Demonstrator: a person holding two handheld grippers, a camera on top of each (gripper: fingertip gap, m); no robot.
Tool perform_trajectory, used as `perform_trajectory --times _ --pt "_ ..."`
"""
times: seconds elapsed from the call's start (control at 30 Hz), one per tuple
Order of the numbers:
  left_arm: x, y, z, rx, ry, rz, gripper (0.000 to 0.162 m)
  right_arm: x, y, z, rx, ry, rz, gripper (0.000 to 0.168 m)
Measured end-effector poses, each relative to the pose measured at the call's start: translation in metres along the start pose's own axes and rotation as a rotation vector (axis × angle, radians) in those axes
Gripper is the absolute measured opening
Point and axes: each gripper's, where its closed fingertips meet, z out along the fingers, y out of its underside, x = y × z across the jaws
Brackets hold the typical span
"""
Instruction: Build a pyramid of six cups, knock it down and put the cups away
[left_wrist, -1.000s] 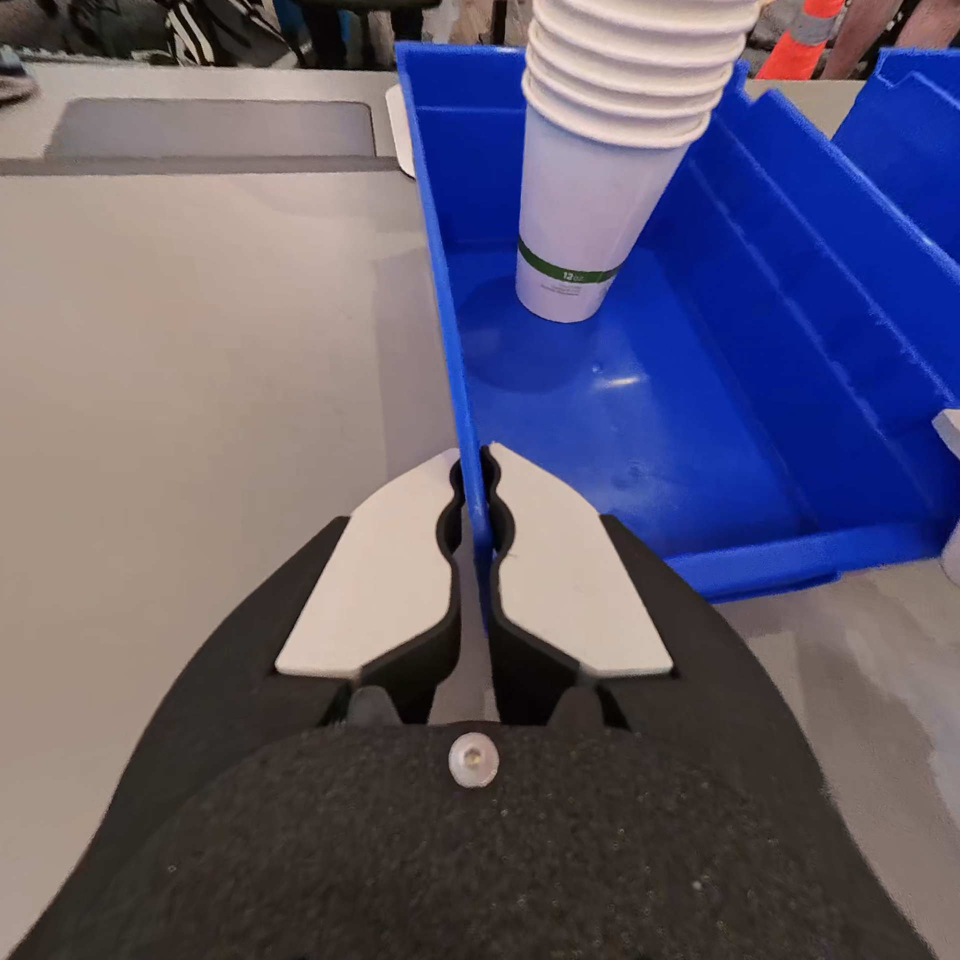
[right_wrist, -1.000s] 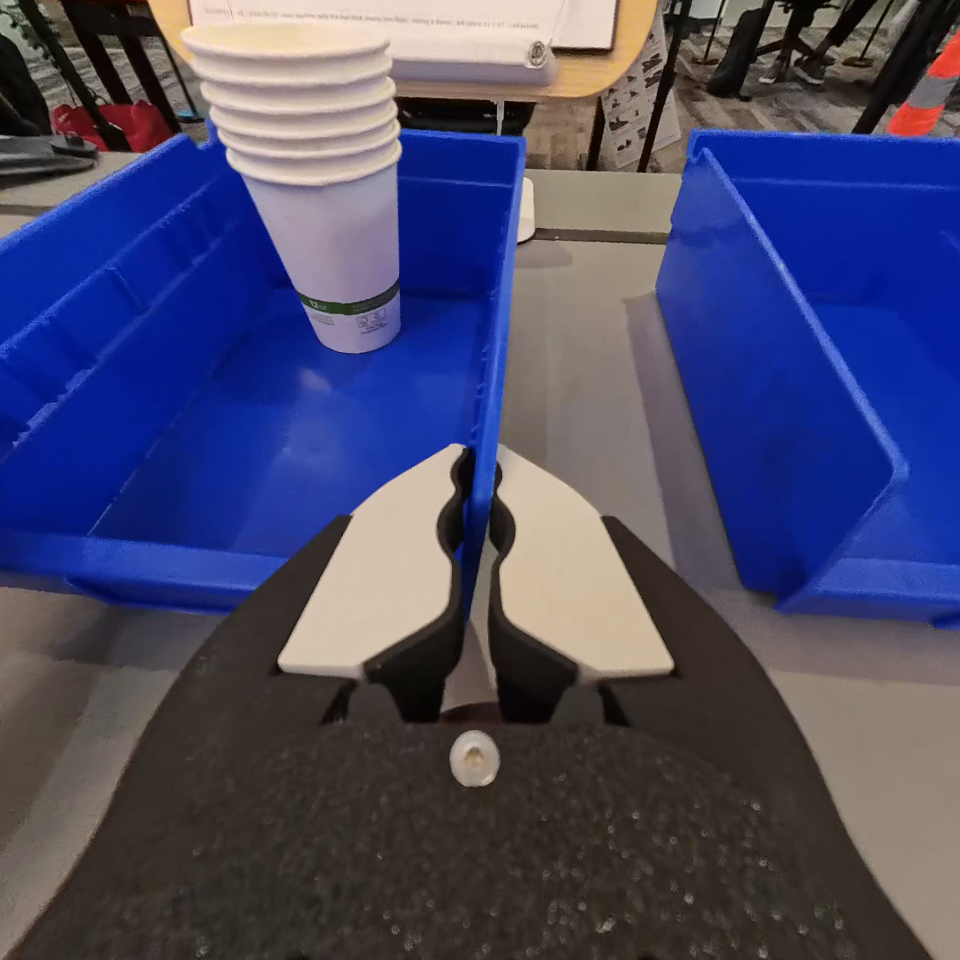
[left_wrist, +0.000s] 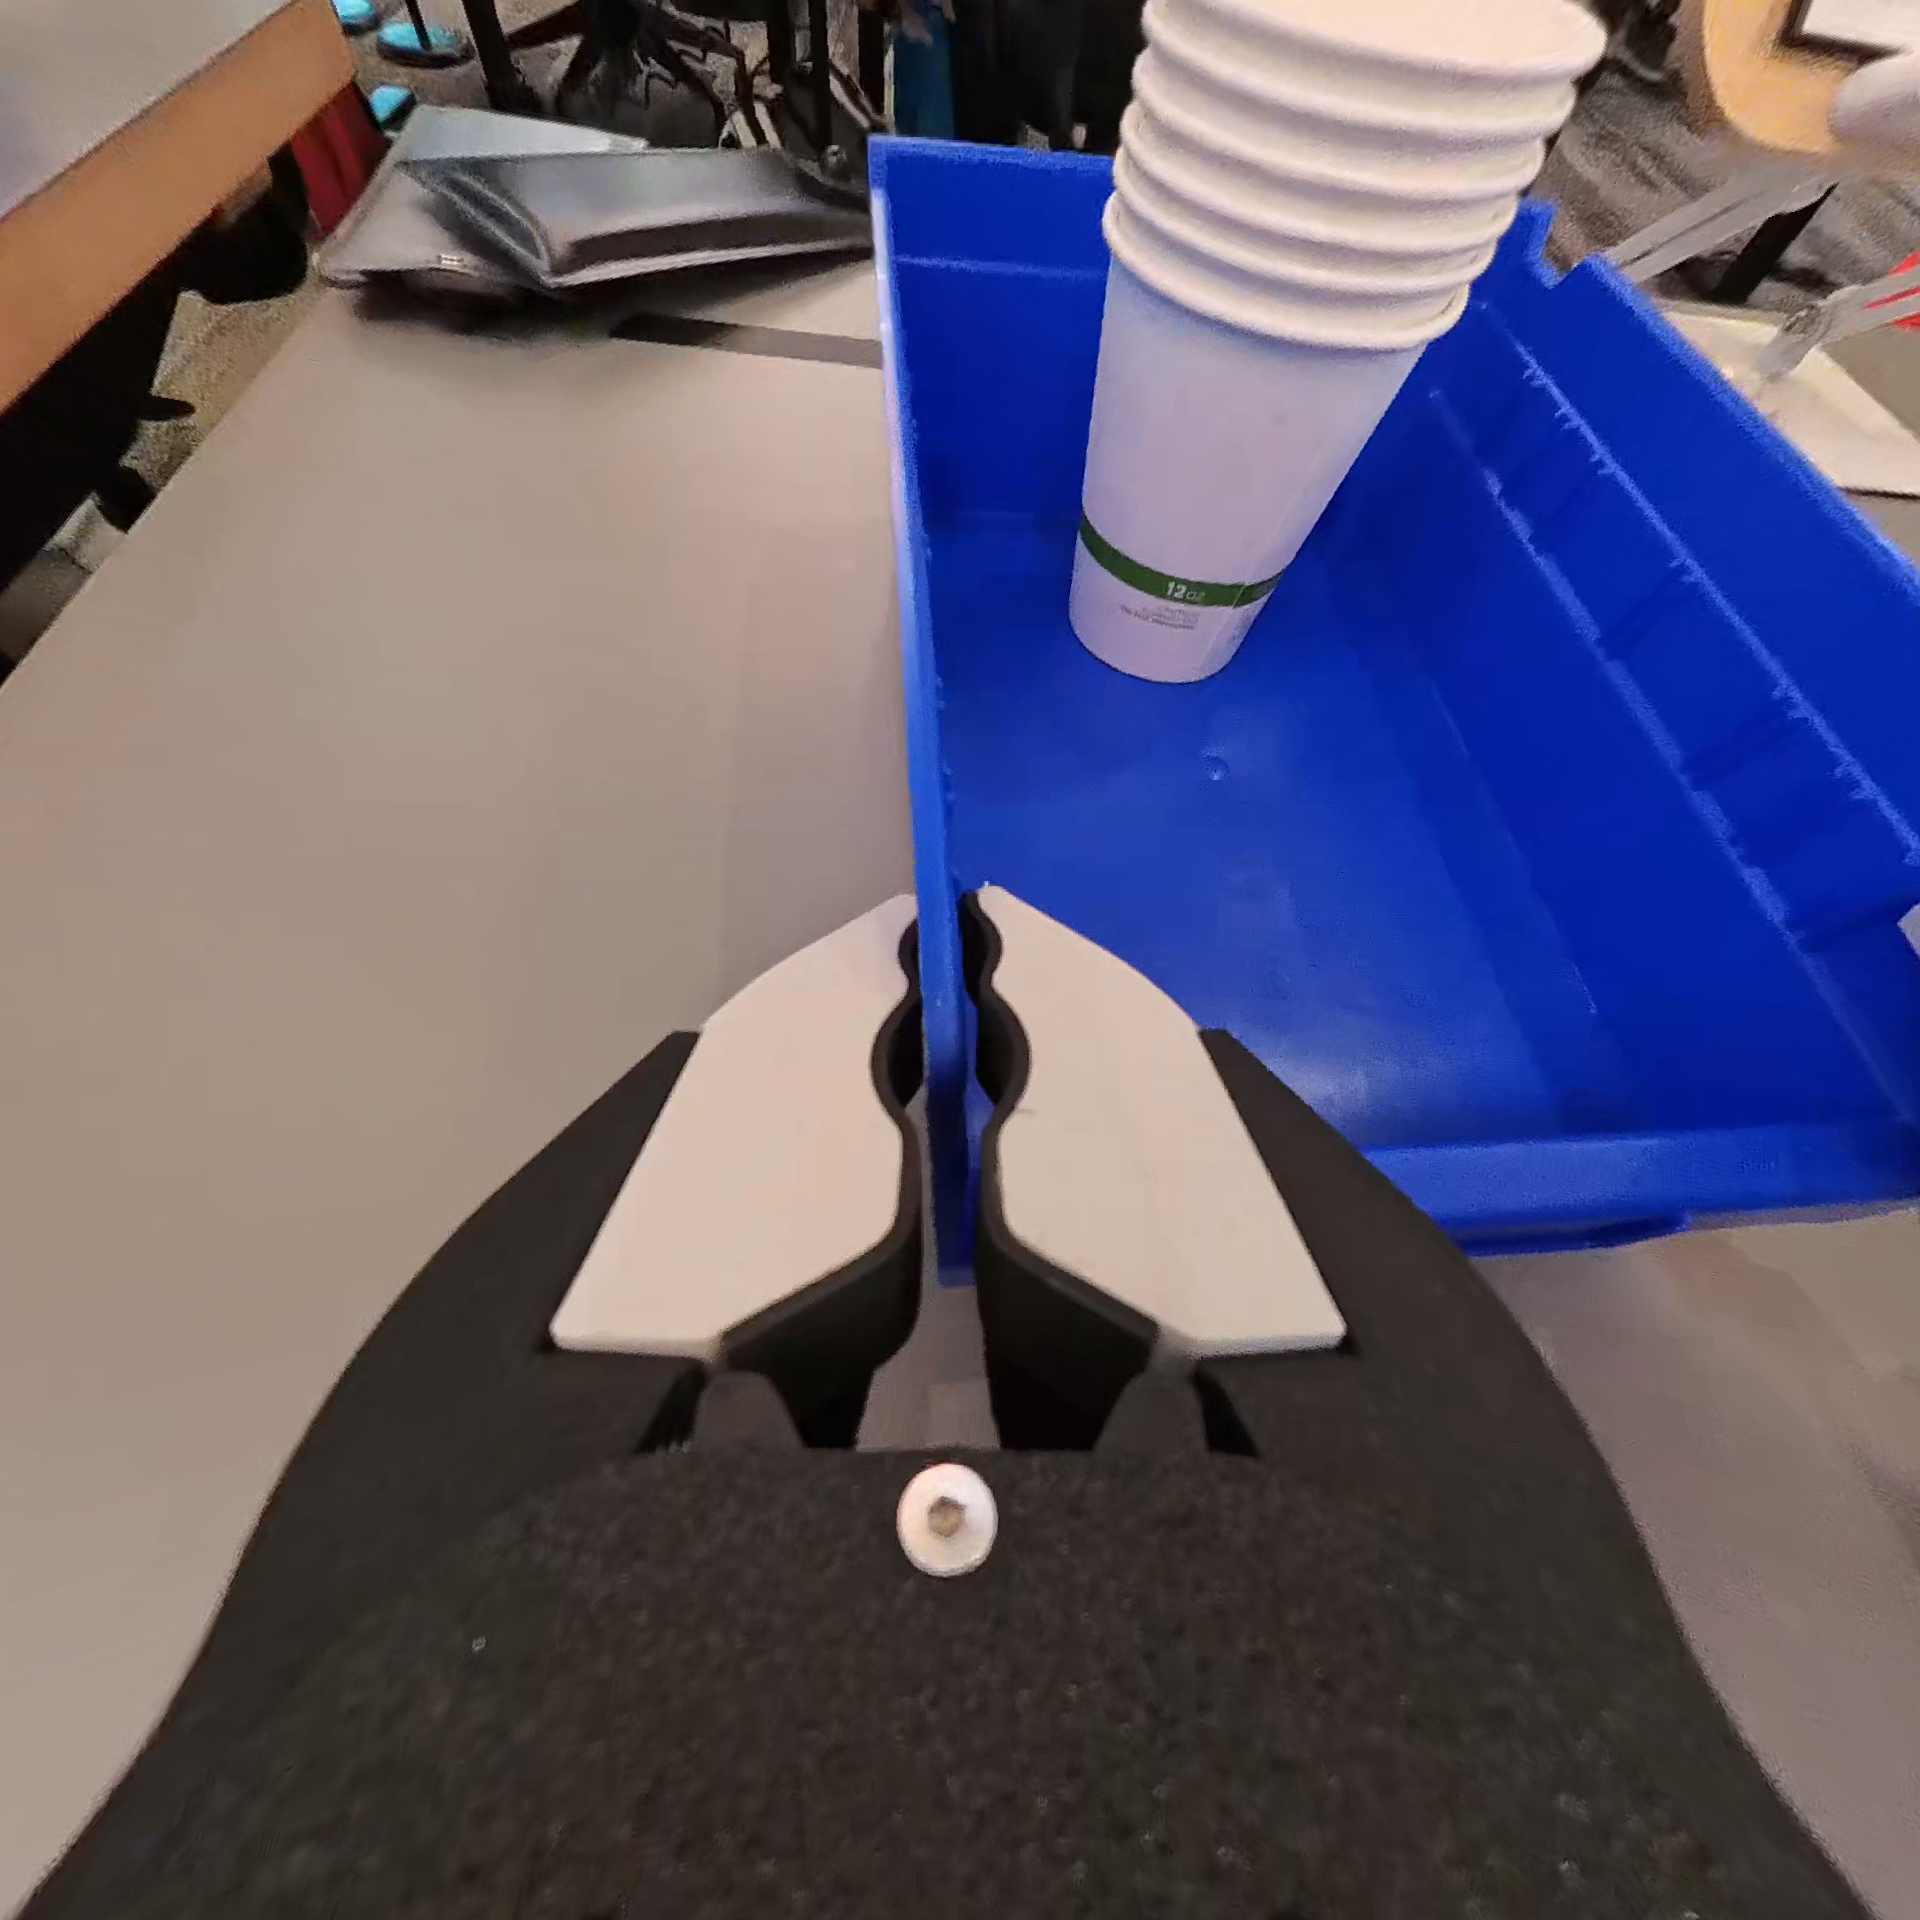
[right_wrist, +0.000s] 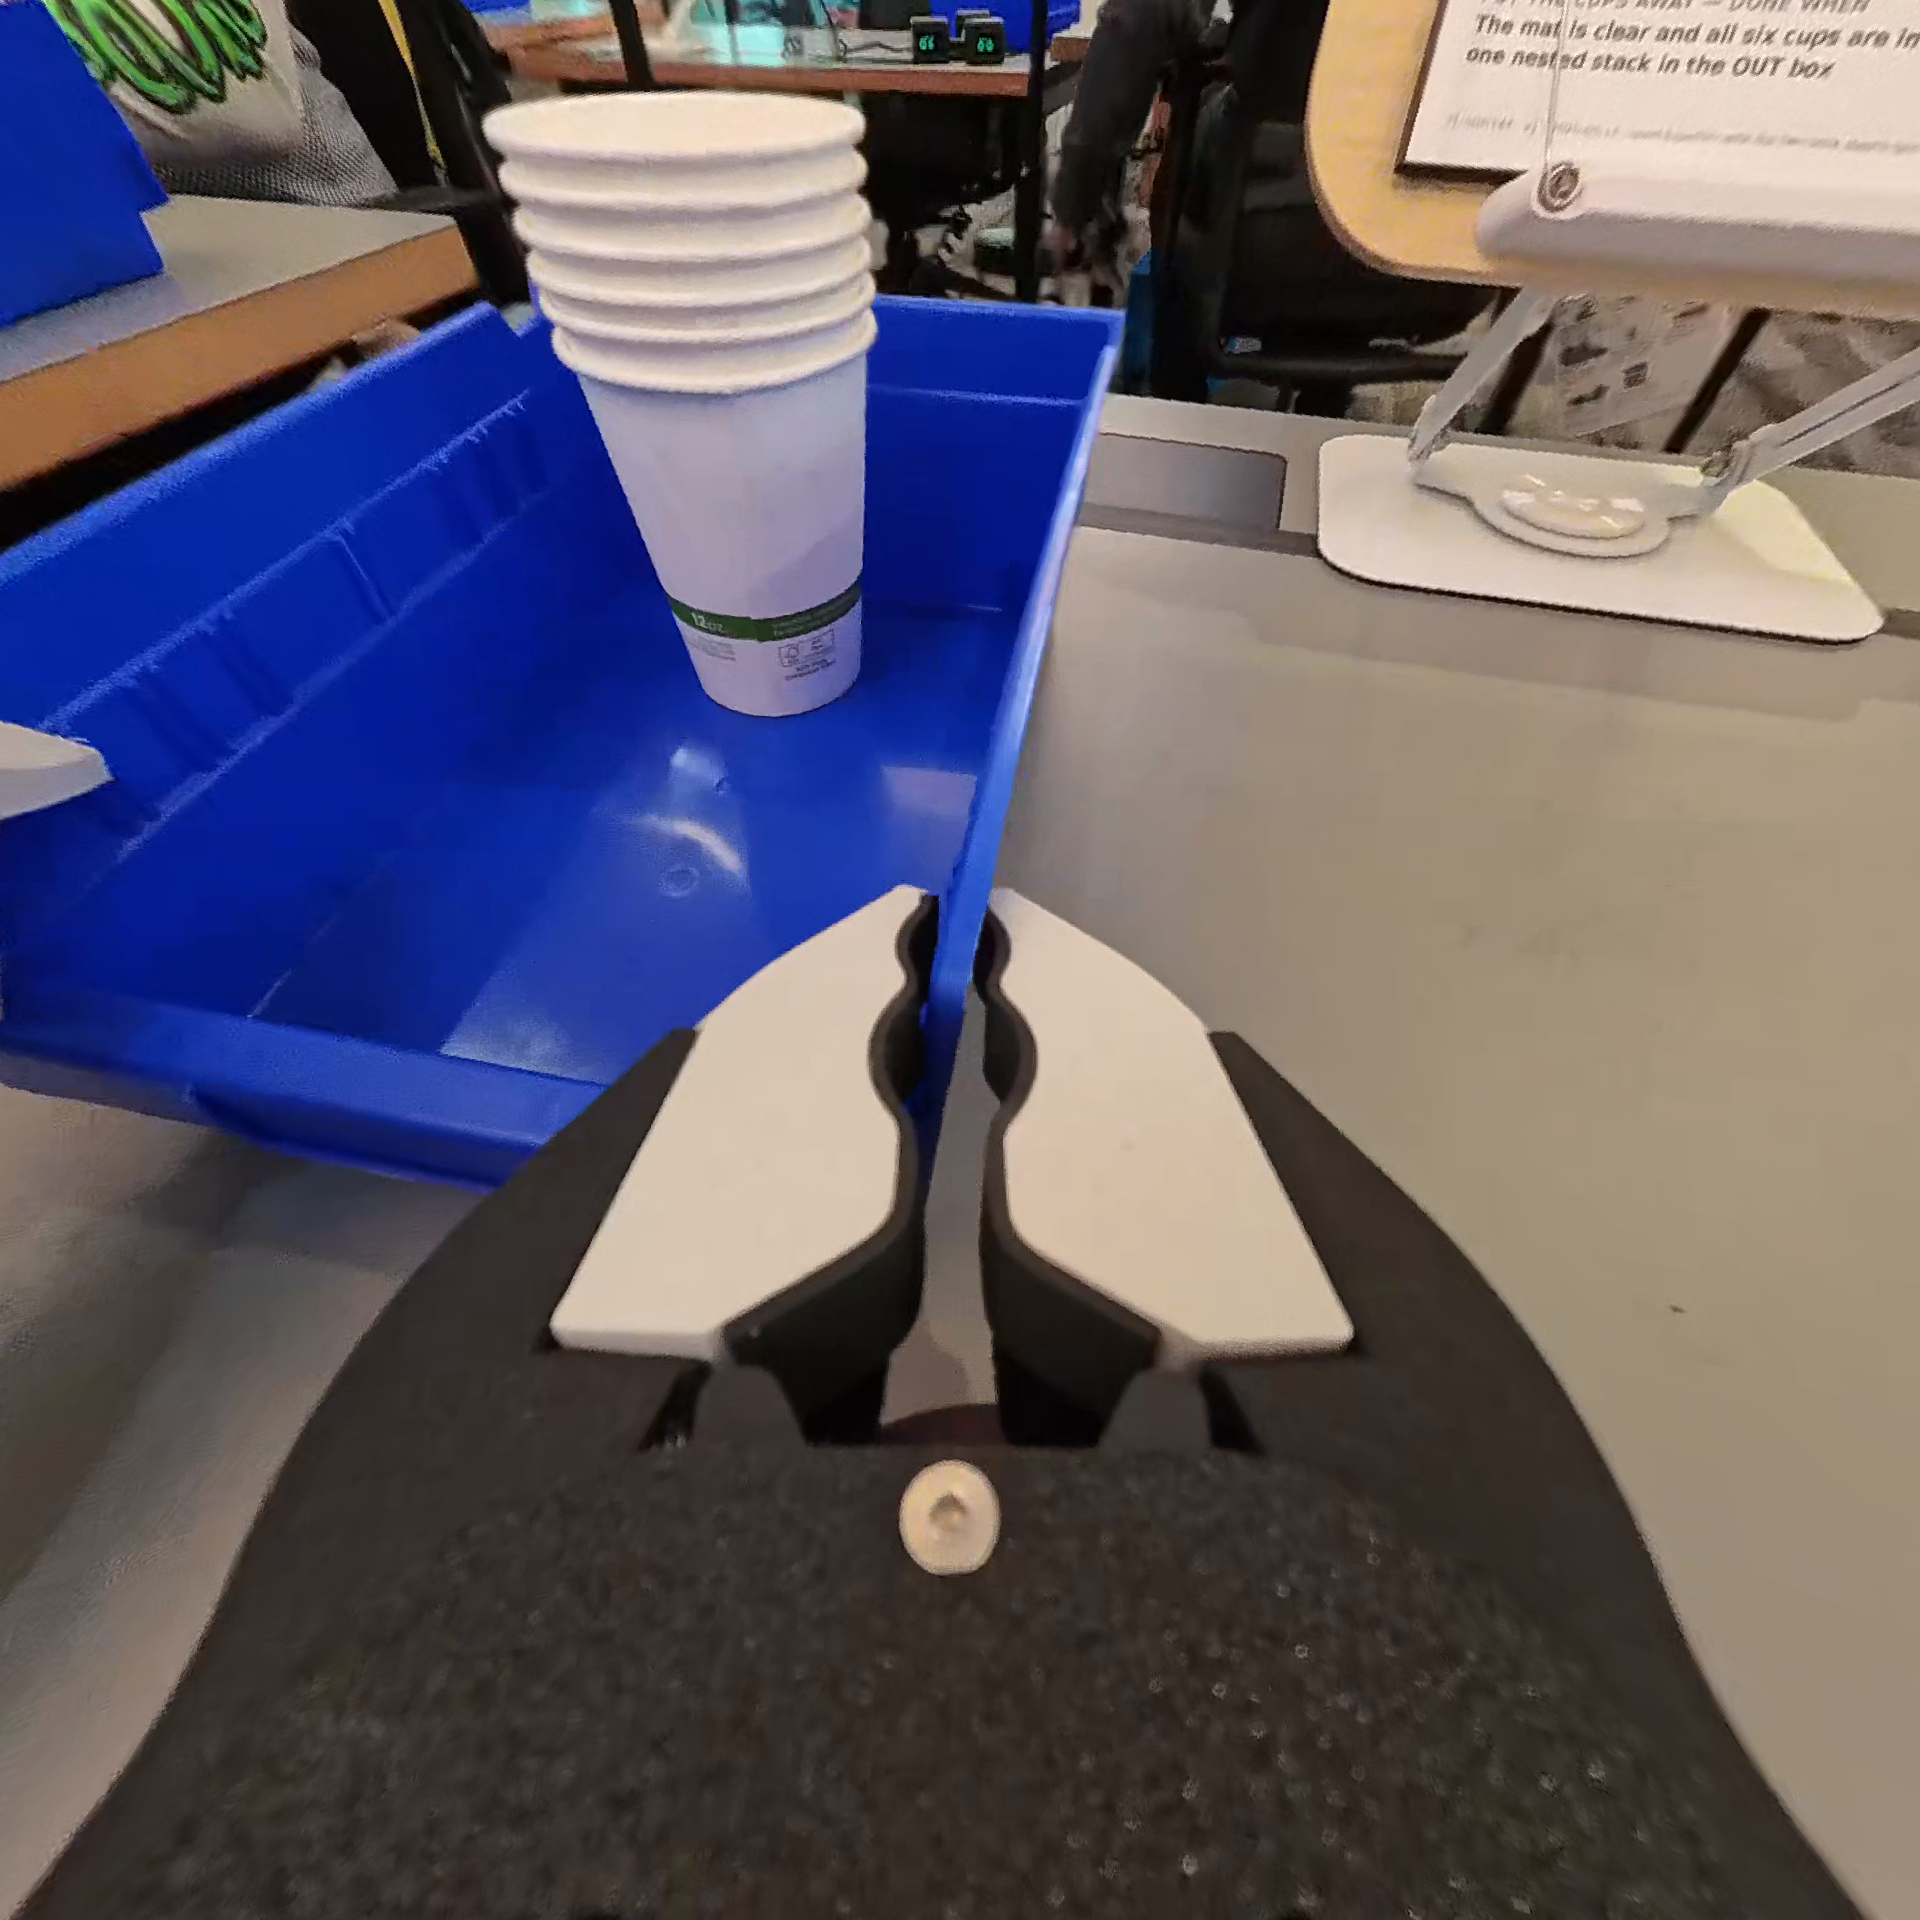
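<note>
A blue plastic bin stands on the grey table. A nested stack of several white paper cups with a green band stands upright at its far end. My left gripper is shut on the bin's left wall near the front corner. In the right wrist view the same bin and cup stack show. My right gripper is shut on the bin's right wall. A fingertip of the left gripper shows at that view's left edge.
The grey table lies open to the left of the bin. A black flat case lies at its far end. In the right wrist view a white stand base sits at the back right, holding a board with a sheet.
Both grippers, still shut on the bin's walls, have swung with the bin. The second blue bin has left both views. The cup stack stays upright in the bin.
</note>
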Motion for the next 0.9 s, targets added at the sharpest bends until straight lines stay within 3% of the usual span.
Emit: perform_trajectory --times 0.17,0.37,0.4,0.43,0.57,0.73,0.9 --pt "-0.001 -0.005 0.010 0.000 -0.005 -0.011 0.004 0.000 -0.003 0.010 -0.014 -0.047 0.075 0.008" --pt "-0.005 -0.007 0.014 -0.020 -0.019 -0.030 0.004 -0.002 -0.005 0.006 -0.020 -0.137 0.022 0.011" --pt "-0.005 -0.006 0.012 -0.039 -0.019 -0.055 0.013 -0.002 -0.009 -0.002 -0.007 -0.169 0.010 0.013" --pt "-0.004 -0.007 0.008 -0.037 -0.013 -0.080 0.032 0.001 -0.015 -0.012 0.009 -0.201 -0.014 0.022" --pt "0.006 -0.027 -0.029 0.046 -0.019 -0.100 0.055 0.025 -0.044 -0.073 0.083 -0.396 -0.078 0.040" --pt "0.069 -0.051 -0.082 0.191 0.112 -0.107 0.074 0.134 -0.057 -0.130 0.135 -0.379 -0.162 0.042" --pt "0.131 -0.039 -0.103 0.262 0.164 -0.073 0.083 0.270 -0.027 -0.163 0.101 -0.227 -0.119 0.050"
